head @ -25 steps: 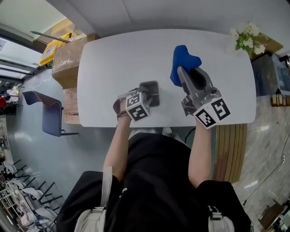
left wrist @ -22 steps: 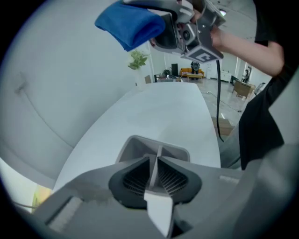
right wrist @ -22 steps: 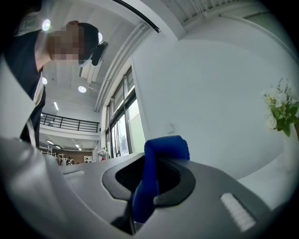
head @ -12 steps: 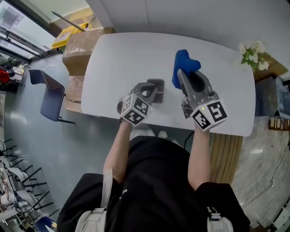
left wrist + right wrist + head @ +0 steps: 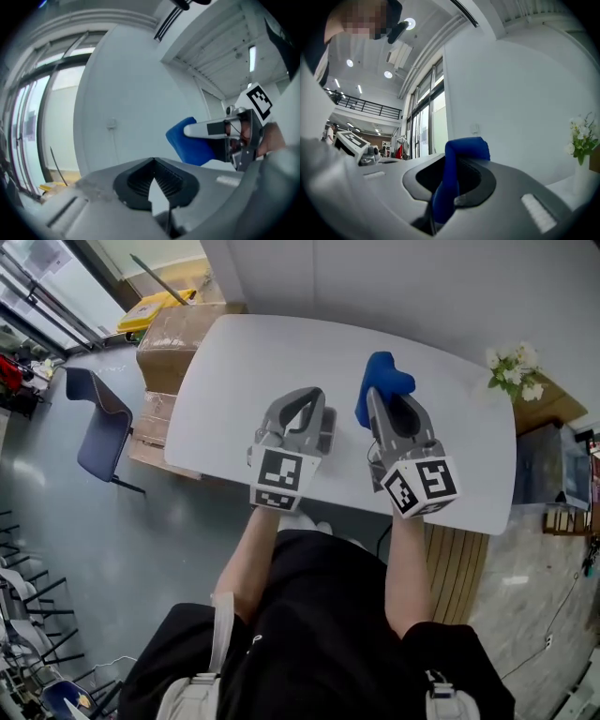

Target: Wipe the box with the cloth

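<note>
A small dark grey box (image 5: 329, 430) lies on the white table (image 5: 234, 362); only its right part shows beside my left gripper (image 5: 314, 395). That gripper is lifted off the table with its jaws pointing away from me, shut with nothing between them (image 5: 157, 187). To its right, my right gripper (image 5: 373, 395) is shut on a blue cloth (image 5: 382, 379), which sticks up past the fingertips. In the right gripper view the cloth (image 5: 461, 150) runs up between the jaws. The left gripper view shows the cloth (image 5: 194, 145) held aloft to its right.
A vase of white flowers (image 5: 511, 367) stands at the table's far right corner. Cardboard boxes (image 5: 173, 334) are stacked on the floor by the table's left end, with a blue chair (image 5: 98, 423) further left. A wall runs close behind the table.
My left gripper has lifted and swung from lying across the box to pointing away from me, uncovering less of the box. The right gripper keeps the cloth, hardly moved.
</note>
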Demonstrator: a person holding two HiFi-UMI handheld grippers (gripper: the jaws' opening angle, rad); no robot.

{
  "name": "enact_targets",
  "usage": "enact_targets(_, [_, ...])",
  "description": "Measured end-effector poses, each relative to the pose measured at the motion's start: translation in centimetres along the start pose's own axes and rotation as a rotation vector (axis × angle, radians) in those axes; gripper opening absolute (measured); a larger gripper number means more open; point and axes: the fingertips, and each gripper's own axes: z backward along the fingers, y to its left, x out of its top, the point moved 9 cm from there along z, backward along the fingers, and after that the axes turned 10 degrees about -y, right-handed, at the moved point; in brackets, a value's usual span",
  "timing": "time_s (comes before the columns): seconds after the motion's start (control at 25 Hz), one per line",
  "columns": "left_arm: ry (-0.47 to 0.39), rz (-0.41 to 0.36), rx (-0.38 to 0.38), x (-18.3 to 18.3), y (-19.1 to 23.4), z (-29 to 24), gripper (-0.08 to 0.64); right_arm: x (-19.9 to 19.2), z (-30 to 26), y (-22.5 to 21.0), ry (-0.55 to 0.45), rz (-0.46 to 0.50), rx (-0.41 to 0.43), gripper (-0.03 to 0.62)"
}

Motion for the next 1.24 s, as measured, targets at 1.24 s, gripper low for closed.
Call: enact_targets(1.24, [-0.139,0.16,0.173,2.9,-0.7,2.6,0.0,0.4,2.0,2.3,0.016,0.054,-0.035,0.052])
